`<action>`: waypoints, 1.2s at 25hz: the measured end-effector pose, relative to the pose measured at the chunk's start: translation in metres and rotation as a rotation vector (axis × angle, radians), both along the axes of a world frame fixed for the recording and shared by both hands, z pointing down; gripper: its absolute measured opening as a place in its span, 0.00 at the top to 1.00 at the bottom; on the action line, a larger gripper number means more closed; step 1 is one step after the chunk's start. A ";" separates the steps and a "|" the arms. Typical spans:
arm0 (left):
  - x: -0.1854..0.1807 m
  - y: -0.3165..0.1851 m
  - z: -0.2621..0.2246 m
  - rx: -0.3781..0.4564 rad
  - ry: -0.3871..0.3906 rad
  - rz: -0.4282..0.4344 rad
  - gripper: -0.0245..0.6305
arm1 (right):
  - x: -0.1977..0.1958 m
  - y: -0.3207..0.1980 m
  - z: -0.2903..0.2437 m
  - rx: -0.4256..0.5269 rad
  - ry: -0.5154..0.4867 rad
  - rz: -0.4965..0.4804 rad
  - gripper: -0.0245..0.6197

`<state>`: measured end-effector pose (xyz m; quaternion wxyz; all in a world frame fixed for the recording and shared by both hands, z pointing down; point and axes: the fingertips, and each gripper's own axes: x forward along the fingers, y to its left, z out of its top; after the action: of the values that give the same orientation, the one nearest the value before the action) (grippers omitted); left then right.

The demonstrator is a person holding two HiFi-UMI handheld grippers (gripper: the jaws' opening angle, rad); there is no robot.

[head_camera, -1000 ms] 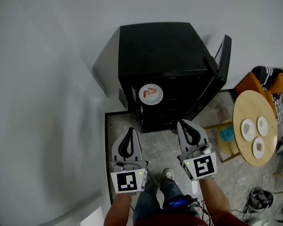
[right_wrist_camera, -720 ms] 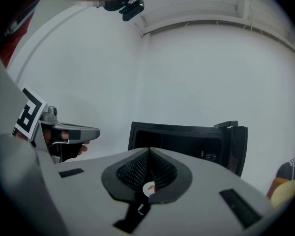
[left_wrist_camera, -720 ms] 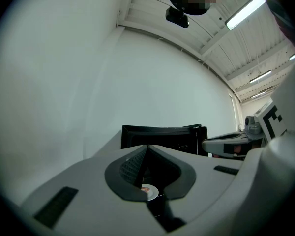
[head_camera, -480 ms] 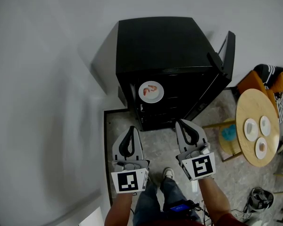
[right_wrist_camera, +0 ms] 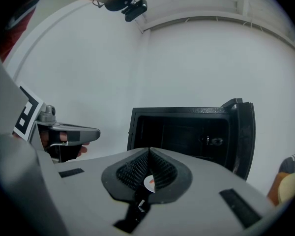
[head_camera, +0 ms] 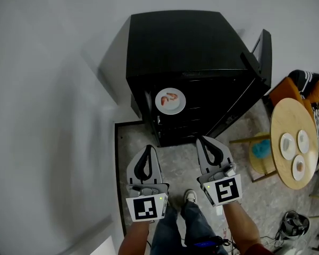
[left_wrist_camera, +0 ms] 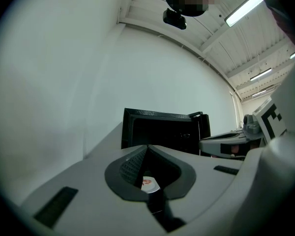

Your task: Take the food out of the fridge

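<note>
Your left gripper (head_camera: 147,149) and right gripper (head_camera: 202,140) are both clenched, jaw tips pressed together with nothing between them. You hold them side by side over the floor (head_camera: 175,158), in front of the black fridge (head_camera: 181,41). At 12 o'clock from them, a white plate (head_camera: 170,100) with reddish food (head_camera: 171,96) sits inside the fridge, well apart from both grippers. The fridge door (head_camera: 263,47) stands swung open at 2 o'clock. At 3 o'clock, a round wooden table (head_camera: 283,116) carries three small dishes (head_camera: 287,142).
</note>
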<state>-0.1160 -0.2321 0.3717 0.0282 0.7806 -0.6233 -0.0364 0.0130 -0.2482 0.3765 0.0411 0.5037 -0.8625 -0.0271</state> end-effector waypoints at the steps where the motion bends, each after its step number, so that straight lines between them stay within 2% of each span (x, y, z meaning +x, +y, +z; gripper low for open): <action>1: 0.000 -0.001 0.004 -0.001 0.009 -0.002 0.94 | 0.000 -0.001 0.006 -0.009 0.010 0.001 0.93; 5: 0.002 -0.002 0.017 -0.001 0.002 0.007 0.94 | 0.000 -0.003 0.025 -0.041 0.038 0.004 0.93; 12: 0.005 -0.012 0.038 -0.003 -0.003 0.016 0.94 | -0.008 -0.012 0.041 -0.032 0.023 -0.002 0.93; 16: 0.007 -0.016 0.050 -0.004 -0.003 0.018 0.94 | -0.013 -0.020 0.045 -0.010 -0.025 0.013 0.93; 25: 0.006 -0.018 0.082 -0.019 0.005 0.006 0.94 | -0.016 -0.021 0.081 -0.029 0.007 0.000 0.93; 30: 0.005 -0.021 0.098 -0.016 -0.008 -0.003 0.94 | -0.018 -0.025 0.094 -0.031 -0.010 0.002 0.93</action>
<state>-0.1110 -0.2526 0.4694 0.0320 0.7795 -0.6249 -0.0284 -0.0054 -0.2733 0.4707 0.0444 0.5038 -0.8626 -0.0113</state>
